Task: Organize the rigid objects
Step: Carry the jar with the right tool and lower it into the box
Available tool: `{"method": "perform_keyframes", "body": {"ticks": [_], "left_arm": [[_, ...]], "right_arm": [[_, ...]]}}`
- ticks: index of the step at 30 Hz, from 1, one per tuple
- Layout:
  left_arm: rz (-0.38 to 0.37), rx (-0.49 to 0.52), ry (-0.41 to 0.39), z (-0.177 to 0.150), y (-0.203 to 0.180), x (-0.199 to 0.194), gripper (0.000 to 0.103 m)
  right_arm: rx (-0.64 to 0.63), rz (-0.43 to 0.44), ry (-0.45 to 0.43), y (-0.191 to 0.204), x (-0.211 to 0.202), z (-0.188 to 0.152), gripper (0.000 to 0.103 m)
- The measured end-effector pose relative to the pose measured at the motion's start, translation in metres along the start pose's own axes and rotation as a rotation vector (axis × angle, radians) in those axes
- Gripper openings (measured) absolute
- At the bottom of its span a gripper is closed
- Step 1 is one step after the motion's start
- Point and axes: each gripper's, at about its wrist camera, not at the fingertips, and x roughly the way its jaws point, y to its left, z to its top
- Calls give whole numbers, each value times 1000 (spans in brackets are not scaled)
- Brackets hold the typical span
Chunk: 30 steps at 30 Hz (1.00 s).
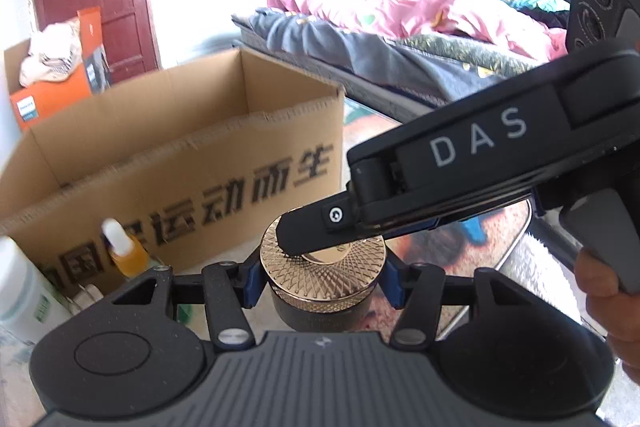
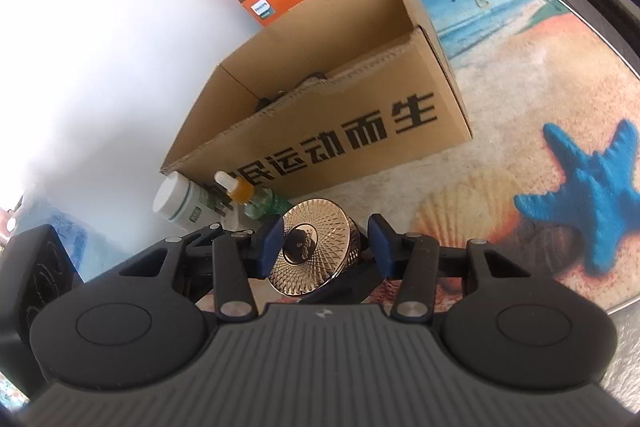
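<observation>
Gold-lidded jar (image 1: 324, 267) is clamped in left tongs (image 1: 324, 281) above the mat, w/ right tongs (image 2: 326, 247) straddling its lid, contact unclear. Cardboard box (image 2: 340, 131) is near; bottles (image 2: 240, 195) remain unsorted.

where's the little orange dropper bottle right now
In the right wrist view, the orange dropper bottle stands left of centre, against the cardboard box, between the white jar and a green bottle.
</observation>
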Motion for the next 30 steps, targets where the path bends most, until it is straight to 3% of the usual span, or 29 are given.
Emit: {"method": "perform_keyframes", "body": {"ticks": [7, 12, 17, 22, 30], "left_arm": [[61, -11, -103, 39, 28, -36, 57], [44, -66, -97, 76, 67, -34, 57], [6, -136, -11, 108, 104, -5, 57], [-18, -210, 120, 131, 142, 49, 57], [-20, -304, 313, 140, 179, 127, 57]], "right_arm": [[-124, 54, -73, 51, -14, 43, 46], [-164, 70, -67, 73, 2, 89, 46], [-142, 61, 2, 74, 41, 139, 46], [-106, 32, 96, 57, 98, 181, 46], [-59, -17, 221, 17, 180, 214, 46]]}}
